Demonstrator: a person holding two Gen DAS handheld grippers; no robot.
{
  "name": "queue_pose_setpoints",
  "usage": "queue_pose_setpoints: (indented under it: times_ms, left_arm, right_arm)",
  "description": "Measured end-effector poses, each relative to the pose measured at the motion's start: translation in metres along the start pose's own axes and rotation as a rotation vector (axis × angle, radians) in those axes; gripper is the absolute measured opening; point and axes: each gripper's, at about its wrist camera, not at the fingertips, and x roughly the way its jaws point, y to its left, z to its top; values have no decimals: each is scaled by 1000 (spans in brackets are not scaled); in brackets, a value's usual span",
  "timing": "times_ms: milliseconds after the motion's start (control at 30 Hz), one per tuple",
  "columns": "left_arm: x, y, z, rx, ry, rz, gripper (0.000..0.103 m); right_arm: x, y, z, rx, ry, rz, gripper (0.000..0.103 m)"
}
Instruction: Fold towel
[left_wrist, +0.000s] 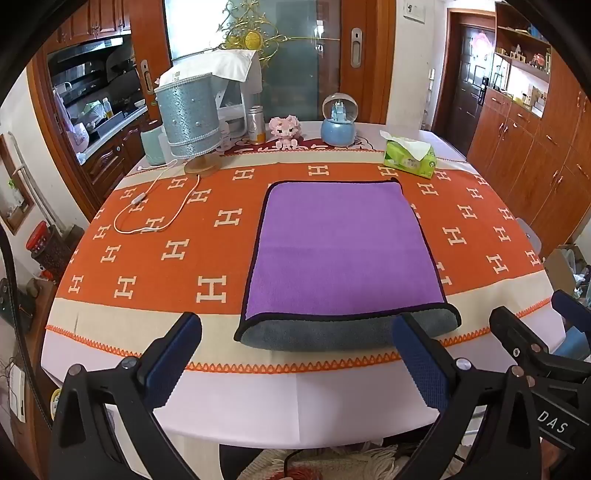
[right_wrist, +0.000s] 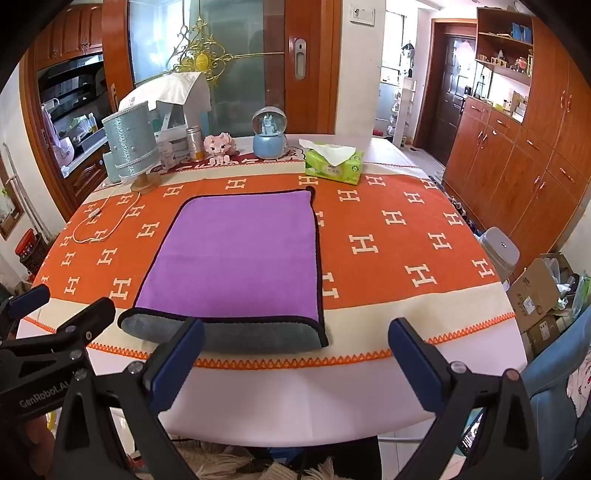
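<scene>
Two grippers, left (left_wrist: 295, 354) and right (right_wrist: 295, 354), jaws apart, before towel (left_wrist: 341, 251); tissue pack (left_wrist: 410, 157) behind.

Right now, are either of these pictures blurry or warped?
Left wrist view: sharp, but the fisheye bows the table edge and darkens the corners. Right wrist view: same bowing, the towel crisp, the glass door slightly washed out.

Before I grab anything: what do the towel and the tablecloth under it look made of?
The towel looks like plush microfibre: matte, fuzzy purple face, grey pile underside showing at the near fold, dark stitched binding along the edges. The tablecloth looks like a flat woven or knit fabric, orange with cream H motifs, matte and without pile; its exact fibre cannot be told.
</scene>
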Motion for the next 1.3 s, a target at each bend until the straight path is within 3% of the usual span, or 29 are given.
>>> queue_pose_setpoints:
  times_ms: [1300]
  left_arm:
    - [9, -4, -7, 11, 25, 3, 102]
  right_arm:
    - [5, -4, -1, 5, 7, 5, 100]
